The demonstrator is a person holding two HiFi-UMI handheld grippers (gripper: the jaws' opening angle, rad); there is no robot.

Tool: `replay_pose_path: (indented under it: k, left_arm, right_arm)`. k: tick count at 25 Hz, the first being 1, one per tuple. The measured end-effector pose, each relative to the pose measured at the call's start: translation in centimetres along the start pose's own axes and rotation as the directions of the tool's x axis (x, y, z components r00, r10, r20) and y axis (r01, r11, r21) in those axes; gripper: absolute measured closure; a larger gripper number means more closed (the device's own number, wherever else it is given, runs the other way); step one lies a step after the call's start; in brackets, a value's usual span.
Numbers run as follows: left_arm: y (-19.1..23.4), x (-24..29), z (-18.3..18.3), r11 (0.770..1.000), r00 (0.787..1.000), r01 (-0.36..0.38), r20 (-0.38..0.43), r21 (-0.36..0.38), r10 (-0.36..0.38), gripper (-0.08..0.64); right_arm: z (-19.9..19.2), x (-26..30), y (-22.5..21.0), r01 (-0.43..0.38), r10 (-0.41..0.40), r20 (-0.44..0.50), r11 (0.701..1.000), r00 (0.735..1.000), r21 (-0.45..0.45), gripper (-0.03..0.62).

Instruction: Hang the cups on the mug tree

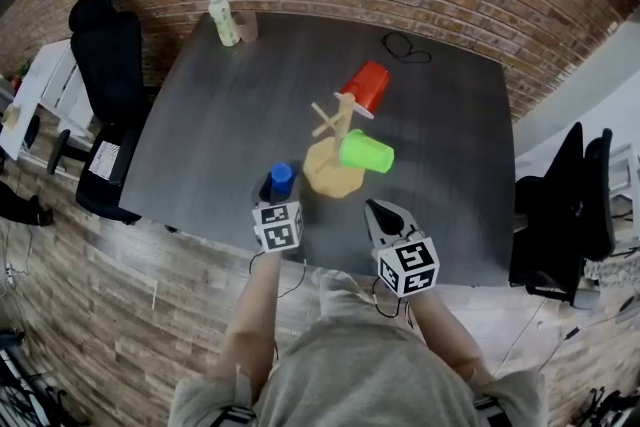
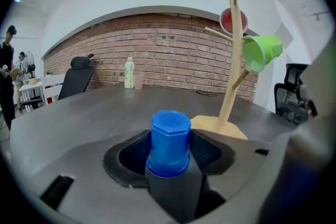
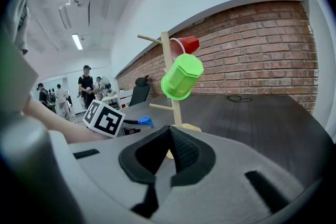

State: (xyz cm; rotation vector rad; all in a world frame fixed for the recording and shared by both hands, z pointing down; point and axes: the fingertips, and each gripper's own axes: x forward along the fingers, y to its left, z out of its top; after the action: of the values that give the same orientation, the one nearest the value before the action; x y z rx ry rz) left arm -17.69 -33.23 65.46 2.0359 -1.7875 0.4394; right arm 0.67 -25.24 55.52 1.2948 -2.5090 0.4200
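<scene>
A blue cup (image 2: 169, 139) stands upside down between the jaws of my left gripper (image 2: 169, 152), whose pads press its sides. The head view shows this blue cup (image 1: 282, 177) near the table's front edge, just left of the wooden mug tree (image 1: 345, 120), with the left gripper (image 1: 273, 196) behind it. A red cup (image 1: 367, 87) and a green cup (image 1: 366, 152) hang on the tree's pegs. My right gripper (image 1: 378, 207) is shut and empty, right of the tree's base. In the right gripper view the closed jaws (image 3: 169, 136) point at the tree (image 3: 171, 97) and green cup (image 3: 181, 77).
A pale bottle (image 1: 224, 19) and a small tumbler (image 1: 248, 25) stand at the dark table's (image 1: 230, 115) far left corner. A black cable (image 1: 405, 47) lies at the far right. Black office chairs stand at the left (image 1: 105, 65) and right (image 1: 560, 205). People stand far off.
</scene>
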Motion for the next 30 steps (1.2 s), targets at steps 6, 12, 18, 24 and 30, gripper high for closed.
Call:
replay_pose_path:
  k: [6,12,18,24,30]
  left_arm:
    - [-0.3,-0.3,0.1,1.0,1.0,0.011,-0.009,-0.004,-0.011,0.334]
    - [-0.7,-1.3,1.2,1.0,1.0,0.02,0.017,-0.002,-0.02,0.334]
    - [-0.9,-3.1,2.7,0.999,0.998,0.033,0.058,-0.008,-0.032,0.334]
    - [-1.4,-4.9,4.1,0.999,0.994,0.048,0.1,-0.005,-0.048,0.334]
    - [-2.0,-6.5,5.8,0.998,0.988,0.065,0.14,0.0,-0.065,0.334]
  right_arm:
    - [0.1,-0.3,-0.2,0.005,-0.005,0.007,1.0,1.0,0.003,0.592]
    - [0.3,-0.9,0.1,0.003,-0.003,0.016,1.0,1.0,0.0,0.594]
    - [0.6,-1.7,0.6,-0.003,0.003,0.027,1.0,1.0,-0.007,0.594]
    - [0.6,-2.5,1.1,-0.009,0.01,0.036,1.0,0.999,-0.009,0.593]
    - [0.7,-3.2,1.5,-0.015,0.015,0.043,1.0,0.999,-0.009,0.594]
